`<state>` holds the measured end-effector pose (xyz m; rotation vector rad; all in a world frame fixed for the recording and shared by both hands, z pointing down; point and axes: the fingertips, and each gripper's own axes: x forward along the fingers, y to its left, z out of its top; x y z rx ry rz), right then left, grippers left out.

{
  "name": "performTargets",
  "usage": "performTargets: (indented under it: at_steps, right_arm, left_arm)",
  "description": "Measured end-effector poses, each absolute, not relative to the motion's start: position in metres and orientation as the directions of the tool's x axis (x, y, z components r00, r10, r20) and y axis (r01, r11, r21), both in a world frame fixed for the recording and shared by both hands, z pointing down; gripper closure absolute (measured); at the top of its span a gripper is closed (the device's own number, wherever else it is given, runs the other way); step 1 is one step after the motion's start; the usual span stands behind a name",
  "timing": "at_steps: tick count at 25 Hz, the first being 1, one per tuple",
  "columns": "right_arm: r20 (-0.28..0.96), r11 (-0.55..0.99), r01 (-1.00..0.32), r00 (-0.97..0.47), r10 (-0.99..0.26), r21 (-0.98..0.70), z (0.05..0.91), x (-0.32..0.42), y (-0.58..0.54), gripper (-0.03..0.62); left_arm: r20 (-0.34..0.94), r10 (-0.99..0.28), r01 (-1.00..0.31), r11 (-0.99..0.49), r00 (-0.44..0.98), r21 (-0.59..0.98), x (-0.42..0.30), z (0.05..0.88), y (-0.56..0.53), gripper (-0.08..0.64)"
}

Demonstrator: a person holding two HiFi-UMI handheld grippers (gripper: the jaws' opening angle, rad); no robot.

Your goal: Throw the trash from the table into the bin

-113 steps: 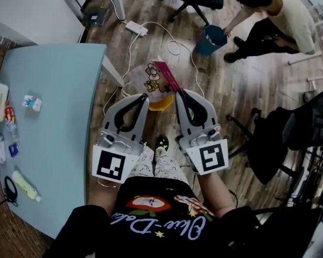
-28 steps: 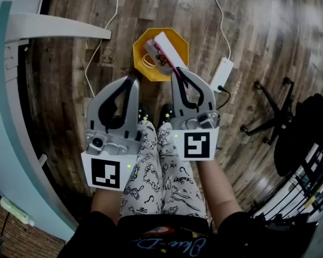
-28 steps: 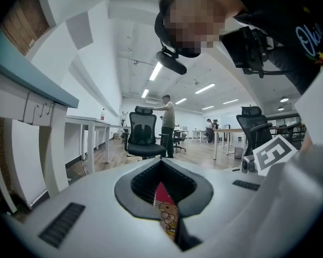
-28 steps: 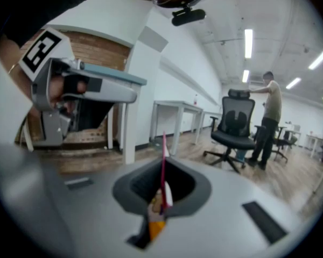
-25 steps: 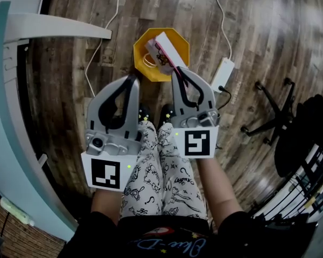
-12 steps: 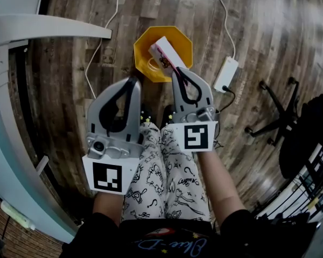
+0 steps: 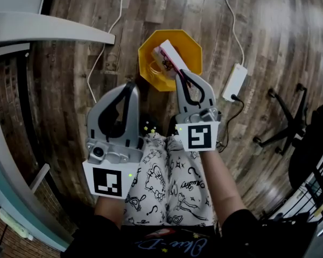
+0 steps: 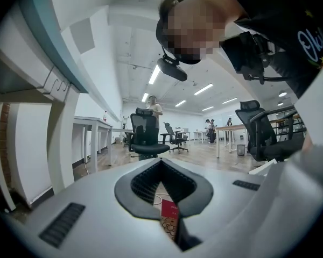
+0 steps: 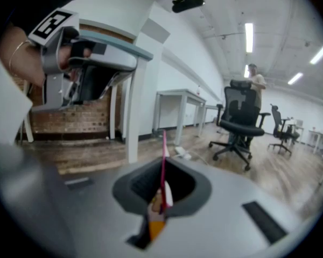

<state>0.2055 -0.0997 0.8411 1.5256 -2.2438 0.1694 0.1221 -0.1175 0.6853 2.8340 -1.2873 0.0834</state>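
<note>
Hovering over the bin, wrapper pinched tight

Right gripper [image 7: 185,75] is the one to watch: its jaws are clamped together on a flat white-and-pink wrapper [image 7: 167,51]. Its own view shows the sheet edge-on, a thin pink line standing up between the pads. From the head view, the wrapper sticks out from the far end of the jaws and lies across the open mouth of the yellow eight-sided bin [image 7: 193,49]. The bin stands on the wooden floor [image 7: 274,31], just beyond the person's patterned trousers [image 7: 161,181]. Whether the wrapper touches the bin's wall, I can't tell.

Left gripper [image 7: 131,84] hangs just to the left, side by side with its partner. Its tips have met and nothing sits between them. The red patch seen through the gap behind its tips is the wrapper farther off. Its tip stops short of the bin's near-left rim.

To the right of the bin, a white power strip [image 7: 235,82] lies on the floor with its cable [image 7: 232,20] trailing to the far side. The pale blue table [image 7: 8,190] curves down the left edge, well apart from the bin.
</note>
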Motion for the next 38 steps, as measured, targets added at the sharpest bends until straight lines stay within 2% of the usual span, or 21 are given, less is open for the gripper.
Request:
performTargets:
  at_steps: [10, 19, 25, 38]
  right_arm:
    - [0.432, 0.408, -0.905, -0.323, -0.842, 0.12, 0.894, 0.202, -0.095, 0.581]
    - [0.459, 0.4, -0.913, -0.323, -0.827, 0.077, 0.894, 0.201, -0.092, 0.581]
    - [0.426, 0.409, -0.909, -0.338, -0.839, 0.084, 0.843, 0.201, -0.097, 0.581]
    - [0.217, 0.394, -0.918, -0.375, -0.901, 0.051, 0.663, 0.193, -0.113, 0.581]
  left_arm:
    - [0.059, -0.793, -0.793, -0.609, 0.607, -0.027, 0.095, 0.711, -0.128, 0.549]
    - [0.058, -0.797, -0.797, -0.603, 0.601, -0.031, 0.092, 0.691, -0.123, 0.549]
    - [0.067, -0.796, -0.792, -0.605, 0.602, -0.077, 0.096, 0.656, -0.12, 0.549]
    - [0.074, -0.79, -0.784, -0.613, 0.609, -0.098, 0.095, 0.56, -0.106, 0.549]
